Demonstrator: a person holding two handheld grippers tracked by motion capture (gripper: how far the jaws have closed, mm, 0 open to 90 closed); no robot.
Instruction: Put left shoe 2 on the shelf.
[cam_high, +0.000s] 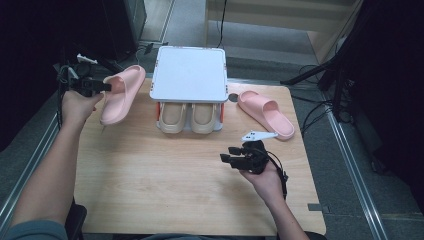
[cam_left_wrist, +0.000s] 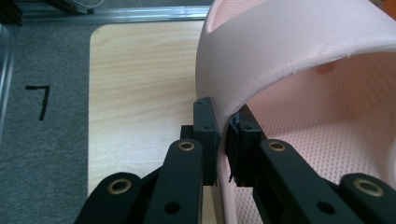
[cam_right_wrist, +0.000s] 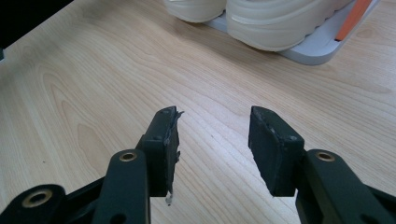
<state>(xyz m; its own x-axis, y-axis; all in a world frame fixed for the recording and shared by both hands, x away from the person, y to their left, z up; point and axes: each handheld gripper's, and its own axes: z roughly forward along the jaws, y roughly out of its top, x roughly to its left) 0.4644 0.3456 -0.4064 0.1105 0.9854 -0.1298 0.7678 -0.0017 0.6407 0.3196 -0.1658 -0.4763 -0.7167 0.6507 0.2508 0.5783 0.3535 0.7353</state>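
High view: left gripper (cam_high: 102, 86) pinches the strap of a pink slipper (cam_high: 122, 95), held off the table at ten o'clock. Right gripper (cam_high: 231, 154) gapes empty. Likely next: carry it onto the white rack (cam_high: 189, 75).

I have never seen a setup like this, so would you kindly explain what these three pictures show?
A person at a wooden table holds a hand-held two-jaw gripper in each hand. One picture looks down from above; the other two come from cameras riding on the grippers. The left gripper has its jaws pinched on the strap of a pink slipper, lifted off the table. The right gripper hovers over the wood, jaws open and empty. A second pink slipper lies at the right, and a beige pair sits under a white shoe rack.
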